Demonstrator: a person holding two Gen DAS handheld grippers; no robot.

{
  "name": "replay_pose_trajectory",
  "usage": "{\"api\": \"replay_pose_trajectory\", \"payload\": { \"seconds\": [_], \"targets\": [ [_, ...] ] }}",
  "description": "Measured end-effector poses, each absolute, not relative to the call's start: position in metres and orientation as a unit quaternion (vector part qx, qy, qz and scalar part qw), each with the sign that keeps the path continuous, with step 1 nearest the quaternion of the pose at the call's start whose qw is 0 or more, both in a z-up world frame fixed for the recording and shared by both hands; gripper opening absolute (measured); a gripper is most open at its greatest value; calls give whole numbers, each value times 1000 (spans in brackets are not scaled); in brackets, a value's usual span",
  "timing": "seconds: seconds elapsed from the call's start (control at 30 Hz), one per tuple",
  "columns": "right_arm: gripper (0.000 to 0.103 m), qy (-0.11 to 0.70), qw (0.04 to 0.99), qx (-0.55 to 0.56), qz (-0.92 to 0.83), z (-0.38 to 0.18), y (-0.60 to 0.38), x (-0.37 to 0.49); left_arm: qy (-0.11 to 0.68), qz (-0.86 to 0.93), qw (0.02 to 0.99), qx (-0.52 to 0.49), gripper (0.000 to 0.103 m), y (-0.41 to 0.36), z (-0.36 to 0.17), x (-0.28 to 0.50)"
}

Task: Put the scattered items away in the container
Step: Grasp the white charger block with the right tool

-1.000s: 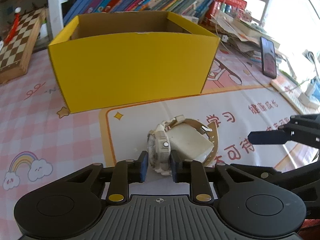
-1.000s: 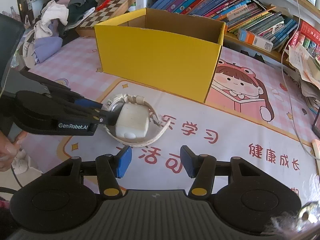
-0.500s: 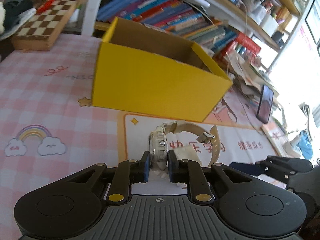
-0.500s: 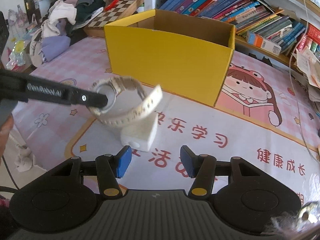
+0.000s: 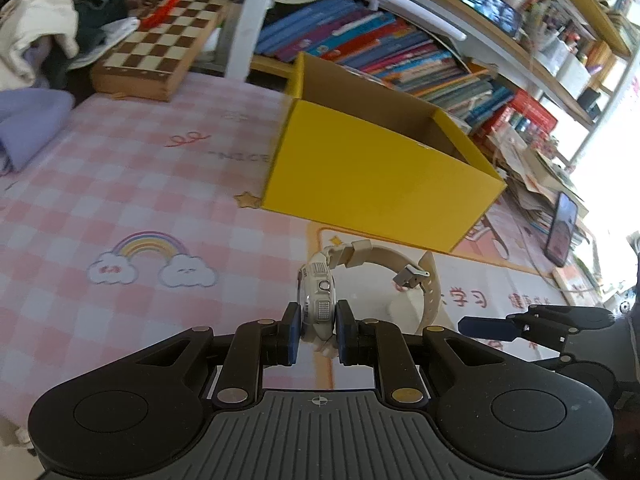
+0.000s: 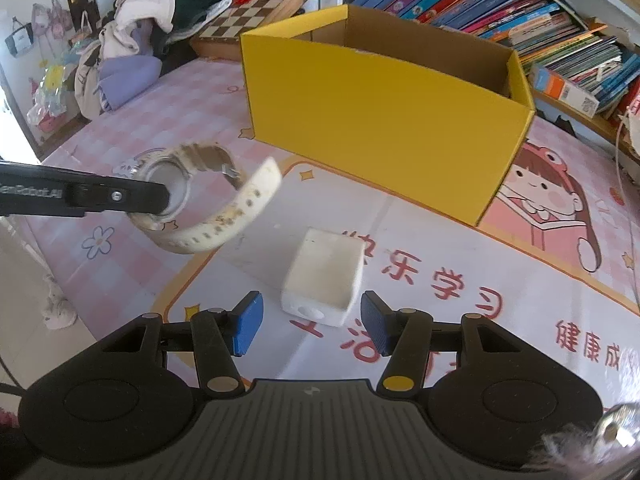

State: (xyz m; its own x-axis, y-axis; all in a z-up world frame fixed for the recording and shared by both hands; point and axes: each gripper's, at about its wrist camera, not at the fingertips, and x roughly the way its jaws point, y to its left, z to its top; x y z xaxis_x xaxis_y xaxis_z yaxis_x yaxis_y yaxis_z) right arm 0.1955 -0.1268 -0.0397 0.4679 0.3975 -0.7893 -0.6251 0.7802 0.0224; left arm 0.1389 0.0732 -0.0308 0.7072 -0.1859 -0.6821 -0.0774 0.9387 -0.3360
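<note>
My left gripper (image 5: 317,333) is shut on the case of a cream wristwatch (image 5: 320,304), whose strap loops off to the right. In the right wrist view the wristwatch (image 6: 208,200) hangs in the air above the pink mat, held by the left gripper's black finger (image 6: 116,197). A white block-shaped charger (image 6: 324,278) lies on the mat just ahead of my right gripper (image 6: 310,326), which is open with the block between its blue pads but not touched. The yellow cardboard box (image 6: 384,120) stands open-topped behind; the yellow cardboard box (image 5: 376,176) is also ahead of the left gripper.
A chessboard (image 5: 160,56) and a heap of clothes (image 5: 40,40) sit at the far left. Bookshelves (image 5: 400,60) run behind the box. A phone (image 5: 562,228) leans at the right. The right gripper's blue pad (image 5: 486,328) reaches in from the right in the left wrist view.
The left gripper has lifted the watch off the white block and carried it up and to the left. The block now lies bare on the mat, closer to the open right gripper.
</note>
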Motion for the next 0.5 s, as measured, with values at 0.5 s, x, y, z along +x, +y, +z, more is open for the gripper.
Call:
{"api": "replay_pose_trajectory", "payload": {
  "seconds": [0.5],
  "targets": [
    [58,436,851,-120,269,-49,-117,218,383,-6,906,-177,17,88,-31,131]
  ]
}}
